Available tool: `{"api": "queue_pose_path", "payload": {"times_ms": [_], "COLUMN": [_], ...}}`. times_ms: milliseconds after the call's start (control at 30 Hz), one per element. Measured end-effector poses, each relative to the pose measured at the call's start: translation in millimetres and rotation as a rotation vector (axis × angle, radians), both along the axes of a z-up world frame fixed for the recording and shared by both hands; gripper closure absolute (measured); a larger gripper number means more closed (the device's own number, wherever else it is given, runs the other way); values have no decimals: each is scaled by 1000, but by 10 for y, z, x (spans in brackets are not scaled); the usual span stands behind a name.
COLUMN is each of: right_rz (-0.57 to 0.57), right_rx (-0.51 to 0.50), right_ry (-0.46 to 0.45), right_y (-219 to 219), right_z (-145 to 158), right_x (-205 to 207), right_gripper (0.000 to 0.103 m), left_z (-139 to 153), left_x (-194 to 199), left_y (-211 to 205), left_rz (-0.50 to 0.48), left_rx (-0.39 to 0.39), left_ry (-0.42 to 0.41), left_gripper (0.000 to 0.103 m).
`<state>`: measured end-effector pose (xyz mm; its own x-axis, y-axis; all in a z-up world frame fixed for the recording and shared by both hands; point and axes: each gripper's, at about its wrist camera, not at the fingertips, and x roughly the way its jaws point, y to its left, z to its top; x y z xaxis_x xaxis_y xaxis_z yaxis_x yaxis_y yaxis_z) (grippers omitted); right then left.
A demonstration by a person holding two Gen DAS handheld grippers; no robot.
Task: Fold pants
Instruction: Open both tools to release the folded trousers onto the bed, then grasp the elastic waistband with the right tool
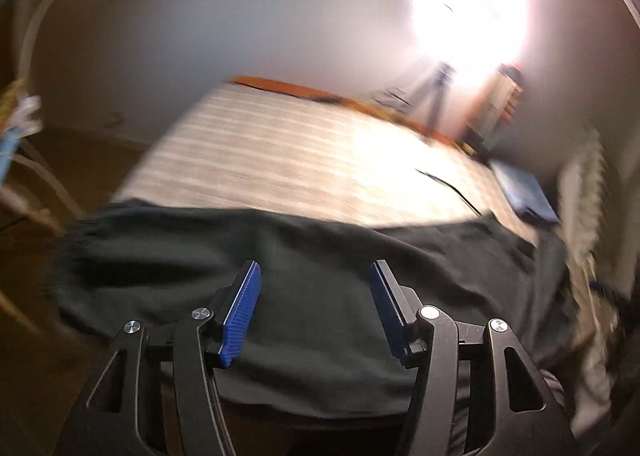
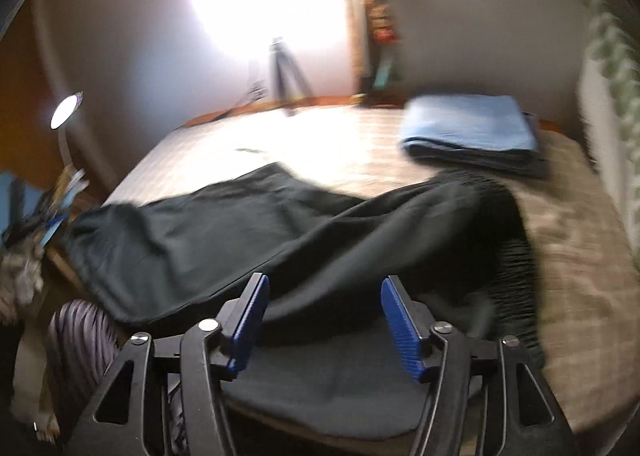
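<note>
Black pants (image 2: 248, 232) lie spread across a striped bed (image 2: 580, 256), w/ a folded blue cloth (image 2: 468, 124) beyond. Left gripper (image 1: 316, 308) & right gripper (image 2: 324, 320) hover over the fabric, jaws apart, holding nothing.

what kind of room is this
Most likely a bedroom at home. The black pants lie spread on a bed with a striped cover, folded blue laundry sits on it, and a small lamp stands at the bedside. A bright light on a tripod suggests filming.
</note>
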<state>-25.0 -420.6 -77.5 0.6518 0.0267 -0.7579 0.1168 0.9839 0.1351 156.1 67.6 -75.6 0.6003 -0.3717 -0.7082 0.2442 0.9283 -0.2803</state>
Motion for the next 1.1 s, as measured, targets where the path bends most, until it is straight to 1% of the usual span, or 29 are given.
{"api": "queue_pose_path", "payload": {"times_ms": [33, 133, 200, 267, 367, 433, 467, 500, 567, 633, 733, 800, 867, 900, 933, 1000, 1100], "right_rz": [-24, -71, -83, -86, -79, -72, -72, -67, -45, -34, -27, -10, 2, 11, 17, 35, 69], "right_rx": [-1, -10, -36, -61, -35, -53, -71, -66, -23, 1, 9, 23, 15, 30, 40, 46, 73], "right_ry": [1, -5, 11, 34, 79, 109, 127, 142, 179, 222, 286, 334, 359, 364, 364, 344, 310], "right_y": [-67, -306, -449, -581, -836, -957, -1041, -1109, -1262, -1395, -1546, -1613, -1649, -1666, -1674, -1657, -1607], "right_z": [31, 149, 196, 197, 148, 95, 51, 17, -90, -240, -506, -691, -826, -884, -925, -965, -968], "right_x": [38, 200, 371, 558, 895, 1031, 1147, 1219, 1387, 1540, 1715, 1796, 1839, 1848, 1850, 1828, 1763], "right_gripper": [33, 33, 32, 31, 29, 29, 28, 27, 21, 21, 21, 21, 21, 21, 22, 31, 60], "left_z": [-42, -119, -179, -246, -374, -456, -496, -527, -597, -670, -750, -764, -766, -769, -772, -775, -771], "left_x": [-5, -65, -130, -178, -235, -245, -254, -252, -228, -189, -155, -154, -146, -135, -128, -120, -123], "left_y": [-157, -517, -728, -906, -1118, -1206, -1231, -1250, -1260, -1262, -1281, -1293, -1308, -1317, -1323, -1333, -1342], "left_rz": [-44, -134, -187, -241, -300, -325, -333, -338, -338, -330, -321, -323, -327, -328, -328, -327, -325], "left_rx": [3, 18, 36, 48, 69, 95, 105, 112, 124, 125, 133, 140, 152, 157, 161, 167, 178], "left_ry": [10, 31, 45, 60, 87, 104, 111, 118, 141, 168, 187, 184, 183, 183, 184, 183, 181], "left_gripper": [47, 47, 47, 47, 47, 47, 47, 47, 47, 47, 47, 47, 47, 47, 47, 47, 46]}}
